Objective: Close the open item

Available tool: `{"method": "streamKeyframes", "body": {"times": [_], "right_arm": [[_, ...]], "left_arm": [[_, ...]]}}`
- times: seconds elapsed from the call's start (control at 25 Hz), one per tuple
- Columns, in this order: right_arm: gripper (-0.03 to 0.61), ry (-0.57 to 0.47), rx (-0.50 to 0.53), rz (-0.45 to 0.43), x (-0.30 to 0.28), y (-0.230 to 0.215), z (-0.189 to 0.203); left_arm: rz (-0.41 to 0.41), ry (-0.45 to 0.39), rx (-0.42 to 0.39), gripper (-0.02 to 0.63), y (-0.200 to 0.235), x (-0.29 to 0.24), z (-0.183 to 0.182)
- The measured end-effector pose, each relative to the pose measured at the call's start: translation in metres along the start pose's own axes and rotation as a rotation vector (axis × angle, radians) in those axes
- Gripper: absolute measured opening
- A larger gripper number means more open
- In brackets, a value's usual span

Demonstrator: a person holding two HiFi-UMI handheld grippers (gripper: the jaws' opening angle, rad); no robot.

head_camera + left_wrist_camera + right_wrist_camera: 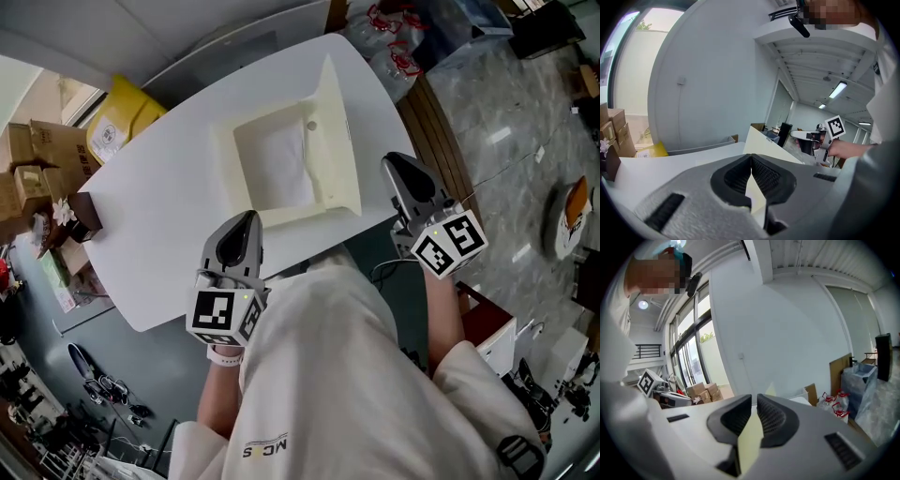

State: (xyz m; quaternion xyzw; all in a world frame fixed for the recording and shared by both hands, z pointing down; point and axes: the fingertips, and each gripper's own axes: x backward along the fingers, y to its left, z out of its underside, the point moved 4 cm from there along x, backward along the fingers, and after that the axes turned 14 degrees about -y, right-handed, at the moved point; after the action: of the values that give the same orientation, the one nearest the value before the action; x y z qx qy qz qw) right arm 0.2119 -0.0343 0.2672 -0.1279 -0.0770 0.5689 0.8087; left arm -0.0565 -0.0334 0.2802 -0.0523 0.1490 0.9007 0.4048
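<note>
Risk: pushed by the empty, clenched left claw (246, 221) or barely parted right claw (395, 162), the upright lid (335, 131) may skid its box (281, 219).

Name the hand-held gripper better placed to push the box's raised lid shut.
Right, probably. The right hand-held gripper sits just outside the raised lid of the open box; the left hand-held gripper is at the box's near wall, away from the lid.
</note>
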Motion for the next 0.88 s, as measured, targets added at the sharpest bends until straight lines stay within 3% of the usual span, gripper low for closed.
{"method": "streamKeyframes", "body": {"times": [0.24, 0.48, 0.76, 0.88], "right_arm": [[0.114, 0.081, -0.006, -0.06, -0.02, -0.009, 0.012], [0.17, 0.173, -0.108, -0.047, -0.043, 0.002, 0.03], [0.172, 0.384, 0.063, -0.008, -0.051, 0.004, 0.061], [0.112, 0.424, 0.076, -0.034, -0.053, 0.011, 0.068]], "left_arm": [[-0.014, 0.031, 0.01, 0.025, 0.003, -0.012, 0.014], [-0.019, 0.055, 0.018, 0.025, 0.0, -0.016, 0.028], [-0.054, 0.058, 0.036, 0.025, -0.004, -0.009, 0.036], [-0.078, 0.059, 0.043, 0.025, -0.002, -0.001, 0.04]]}}
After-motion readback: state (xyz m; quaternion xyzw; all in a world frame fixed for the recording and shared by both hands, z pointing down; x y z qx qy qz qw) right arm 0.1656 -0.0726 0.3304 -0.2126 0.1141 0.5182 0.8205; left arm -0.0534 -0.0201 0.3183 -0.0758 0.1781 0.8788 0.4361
